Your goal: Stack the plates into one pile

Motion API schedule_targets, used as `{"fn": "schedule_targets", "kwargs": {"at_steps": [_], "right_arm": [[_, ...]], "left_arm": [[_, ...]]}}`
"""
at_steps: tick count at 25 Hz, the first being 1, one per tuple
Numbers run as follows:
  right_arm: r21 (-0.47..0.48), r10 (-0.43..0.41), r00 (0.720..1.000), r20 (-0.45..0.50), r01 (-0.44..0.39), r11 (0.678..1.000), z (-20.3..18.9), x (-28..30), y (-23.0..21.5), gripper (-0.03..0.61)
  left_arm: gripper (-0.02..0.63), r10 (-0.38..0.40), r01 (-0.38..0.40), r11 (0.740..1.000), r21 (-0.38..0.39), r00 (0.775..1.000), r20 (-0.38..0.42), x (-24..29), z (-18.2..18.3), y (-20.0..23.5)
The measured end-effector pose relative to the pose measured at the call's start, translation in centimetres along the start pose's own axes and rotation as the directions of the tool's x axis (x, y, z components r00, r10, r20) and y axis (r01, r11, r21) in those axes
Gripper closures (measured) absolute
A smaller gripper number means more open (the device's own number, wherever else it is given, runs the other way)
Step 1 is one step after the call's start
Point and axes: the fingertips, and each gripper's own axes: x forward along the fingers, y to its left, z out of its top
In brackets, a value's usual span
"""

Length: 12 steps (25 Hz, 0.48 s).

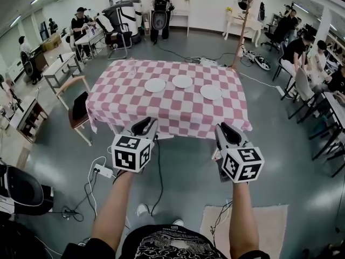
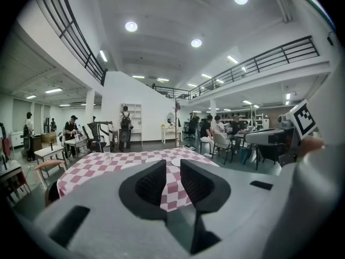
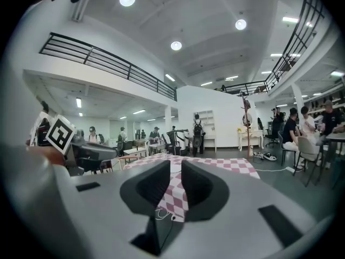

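I count three white plates on the one desk (image 1: 161,115). They lie in a loose row across its far half, each apart from the others and none stacked: the left plate (image 1: 155,84), the middle plate (image 1: 182,81) and the right plate (image 1: 211,91). A pink-and-white checked cloth (image 1: 118,99) covers the desk. I hold two tools, both short of the desk's near edge and well apart from the plates. The left tool (image 2: 173,167) stands at a narrow gap with nothing in it. The right tool (image 3: 176,169) is the same, narrow and empty. One clear glass (image 2: 107,153) may stand near the desk's far-left corner, though it is too small for me to be sure.
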Motion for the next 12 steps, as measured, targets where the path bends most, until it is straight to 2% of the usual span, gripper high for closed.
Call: {"fn": "schedule_targets", "kwargs": {"at_steps": [12], "right_arm": [[-0.013,0.068,0.997,-0.029,-0.069,0.998,-0.7,5.3,1.6,0.430]], "left_arm": [[0.431,0.044,-0.044,0.999,-0.026,0.999,0.000,1.9,-0.7,4.4]]}}
